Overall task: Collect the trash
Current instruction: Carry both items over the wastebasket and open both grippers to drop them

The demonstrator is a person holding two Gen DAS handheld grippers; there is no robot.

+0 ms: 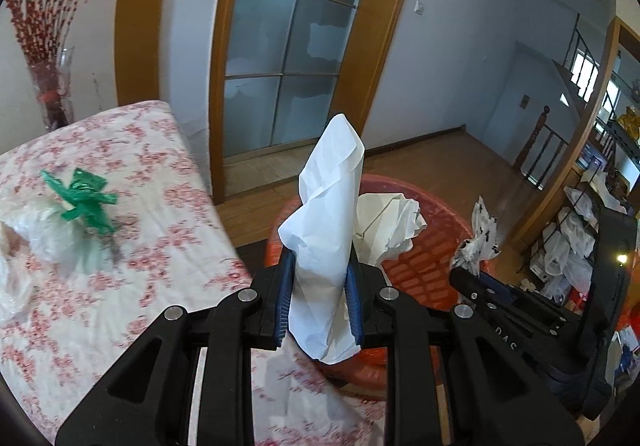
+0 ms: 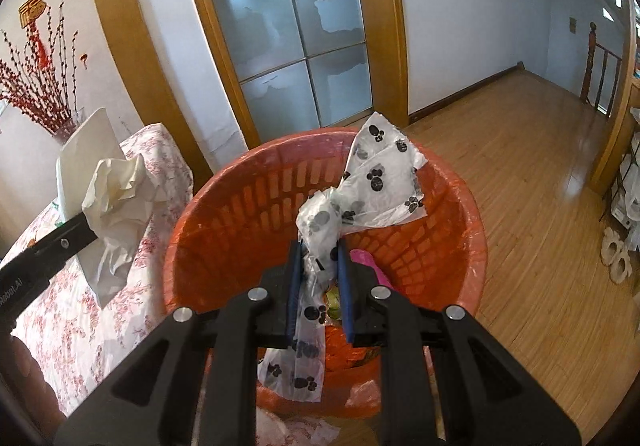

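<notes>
The left tongs (image 1: pixel 320 278) are hiding the tissue's (image 1: pixel 326 230) middle. The paw-print bag (image 2: pixel 380 181) is covering most of the basket's (image 2: pixel 460 246) contents. The green scrap (image 1: pixel 82 197) on the counter (image 1: pixel 160 246) is looking blurred.

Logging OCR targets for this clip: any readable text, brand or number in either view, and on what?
"DAS", partly cut off: on the right gripper body, left wrist view.
"obot.AI", start cut off: on the left gripper arm, right wrist view.
Red wall ornament: a character shape, not legible.
No other text.
</notes>
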